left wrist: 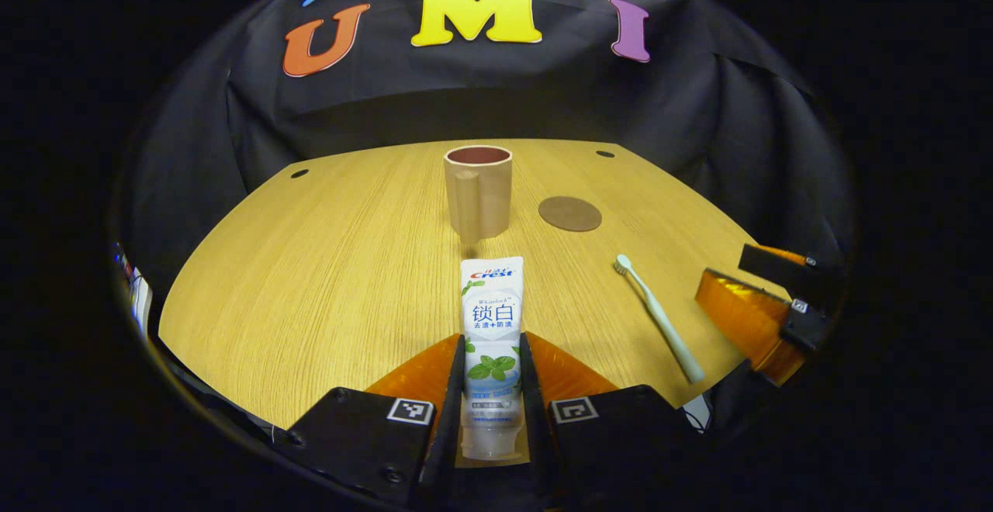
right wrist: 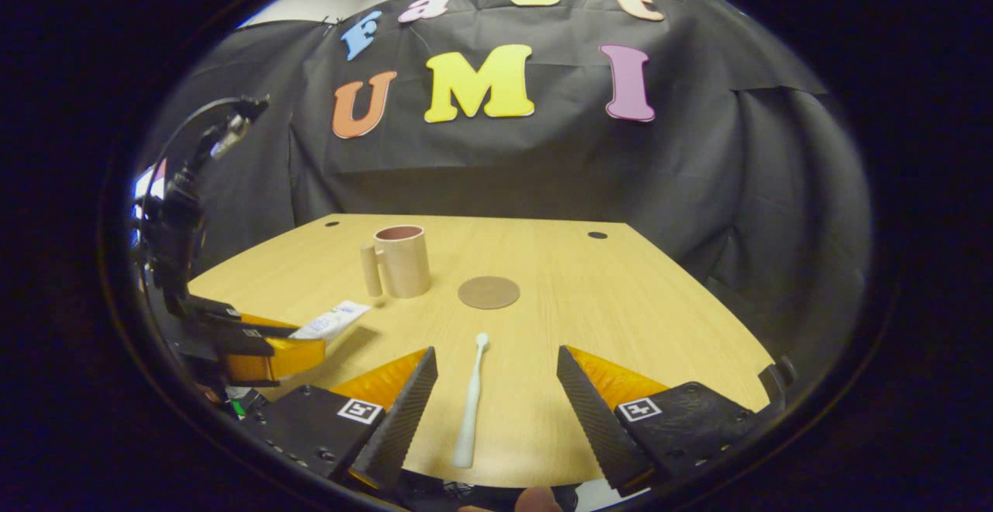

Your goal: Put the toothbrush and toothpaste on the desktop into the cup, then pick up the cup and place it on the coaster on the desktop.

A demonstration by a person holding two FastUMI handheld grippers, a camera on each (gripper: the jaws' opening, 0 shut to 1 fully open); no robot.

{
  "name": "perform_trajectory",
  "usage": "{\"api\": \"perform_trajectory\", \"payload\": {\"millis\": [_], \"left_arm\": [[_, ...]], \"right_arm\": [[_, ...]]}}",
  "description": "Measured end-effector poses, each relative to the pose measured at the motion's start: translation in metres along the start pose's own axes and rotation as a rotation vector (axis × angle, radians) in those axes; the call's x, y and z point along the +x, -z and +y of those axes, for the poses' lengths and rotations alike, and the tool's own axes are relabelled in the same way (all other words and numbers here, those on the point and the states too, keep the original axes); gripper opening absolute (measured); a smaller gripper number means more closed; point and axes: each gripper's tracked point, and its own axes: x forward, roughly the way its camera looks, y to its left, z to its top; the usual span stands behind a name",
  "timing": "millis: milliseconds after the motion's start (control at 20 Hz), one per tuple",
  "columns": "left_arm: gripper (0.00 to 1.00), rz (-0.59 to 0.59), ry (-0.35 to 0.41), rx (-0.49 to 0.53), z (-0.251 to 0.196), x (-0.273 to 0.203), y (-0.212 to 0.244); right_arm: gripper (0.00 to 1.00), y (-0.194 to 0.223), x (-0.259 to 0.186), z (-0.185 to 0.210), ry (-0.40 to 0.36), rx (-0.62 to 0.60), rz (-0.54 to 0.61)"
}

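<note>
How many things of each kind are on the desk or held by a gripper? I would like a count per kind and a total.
Toothpaste tube: 1
Toothbrush: 1
Cup: 1
Coaster: 1
Total: 4

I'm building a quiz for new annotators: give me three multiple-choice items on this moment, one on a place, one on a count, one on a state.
1. Where does the toothbrush lie?
A. in the cup
B. flat on the desktop
C. on the coaster

2. How many coasters are on the desktop?
A. one
B. two
C. three

3. What is the left gripper doing?
A. hanging open over the cup
B. shut on the toothpaste
C. shut on the toothbrush

Answers:
1 B, it lies between the right gripper's open fingers.
2 A, one round coaster beside the cup.
3 B, both fingers press the toothpaste tube's sides.
</note>
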Motion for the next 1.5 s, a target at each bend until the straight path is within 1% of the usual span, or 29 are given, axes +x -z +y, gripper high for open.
{"api": "perform_trajectory", "payload": {"millis": [200, 250, 300, 350, 400, 500, 550, 600, 650, 750, 800, 850, 900, 950, 1000, 1050, 1100, 1200, 1350, 1400, 1450, 1500], "left_arm": [[0.41, -0.1, -0.031, -0.009, 0.012, -0.017, -0.032], [0.45, -0.125, -0.031, -0.015, 0.013, -0.019, -0.039], [0.41, -0.144, -0.02, -0.021, 0.011, -0.021, -0.044], [0.41, -0.156, -0.009, -0.024, 0.01, -0.023, -0.047], [0.41, -0.169, -0.015, -0.036, 0.013, -0.025, -0.049], [0.41, -0.188, -0.027, -0.044, 0.022, -0.026, -0.054], [0.45, -0.195, -0.033, -0.045, 0.025, -0.026, -0.055], [0.41, -0.198, -0.039, -0.047, 0.028, -0.027, -0.056], [0.41, -0.201, -0.044, -0.049, 0.031, -0.027, -0.057], [0.41, -0.2, -0.04, -0.054, 0.033, -0.026, -0.057], [0.41, -0.199, -0.036, -0.061, 0.033, -0.026, -0.058], [0.41, -0.2, -0.033, -0.065, 0.032, -0.025, -0.057], [0.41, -0.201, -0.033, -0.066, 0.032, -0.026, -0.059], [0.41, -0.204, -0.035, -0.066, 0.032, -0.026, -0.059], [0.41, -0.209, -0.035, -0.066, 0.032, -0.025, -0.061], [0.41, -0.218, -0.035, -0.066, 0.032, -0.025, -0.064], [0.41, -0.235, -0.032, -0.064, 0.03, -0.023, -0.069], [0.41, -0.265, -0.025, -0.056, 0.028, -0.02, -0.081], [0.41, -0.314, -0.016, -0.08, 0.025, -0.013, -0.107], [0.41, -0.344, -0.014, -0.087, 0.024, -0.012, -0.12], [0.41, -0.386, -0.025, -0.092, 0.025, -0.009, -0.136], [0.41, -0.444, -0.044, -0.088, 0.028, -0.006, -0.156]], "right_arm": [[0.96, 0.019, 0.028, 0.006, 0.008, -0.015, 0.094], [0.96, 0.024, 0.035, 0.005, 0.017, -0.009, 0.117], [0.96, 0.028, 0.041, 0.005, 0.023, -0.002, 0.14], [0.96, 0.033, 0.047, 0.004, 0.037, 0.006, 0.167], [0.95, 0.035, 0.052, 0.003, 0.053, 0.022, 0.186], [0.89, 0.041, 0.065, 0.008, 0.045, 0.072, 0.229], [0.88, 0.045, 0.069, 0.011, 0.033, 0.088, 0.248], [0.83, 0.045, 0.073, 0.013, 0.033, 0.087, 0.257], [0.8, 0.042, 0.075, 0.011, 0.05, 0.07, 0.248], [0.67, 0.039, 0.078, 0.004, 0.094, 0.052, 0.245], [0.43, 0.039, 0.079, 0.006, 0.087, 0.062, 0.246], [0.35, 0.042, 0.081, 0.009, 0.076, 0.07, 0.253], [0.24, 0.041, 0.081, 0.012, 0.062, 0.078, 0.249], [0.17, 0.043, 0.083, 0.012, 0.059, 0.085, 0.25], [0.04, 0.041, 0.083, 0.012, 0.052, 0.076, 0.243], [0.04, 0.04, 0.08, 0.012, 0.047, 0.077, 0.24], [0.01, 0.039, 0.08, 0.012, 0.039, 0.075, 0.239], [0.0, 0.036, 0.079, 0.012, 0.019, 0.08, 0.233], [0.0, 0.021, 0.067, 0.009, -0.012, 0.112, 0.185], [0.0, 0.014, 0.062, 0.007, -0.018, 0.119, 0.162], [0.02, 0.009, 0.056, 0.0, -0.011, 0.118, 0.137], [0.0, 0.001, 0.05, -0.004, -0.013, 0.119, 0.112]]}}
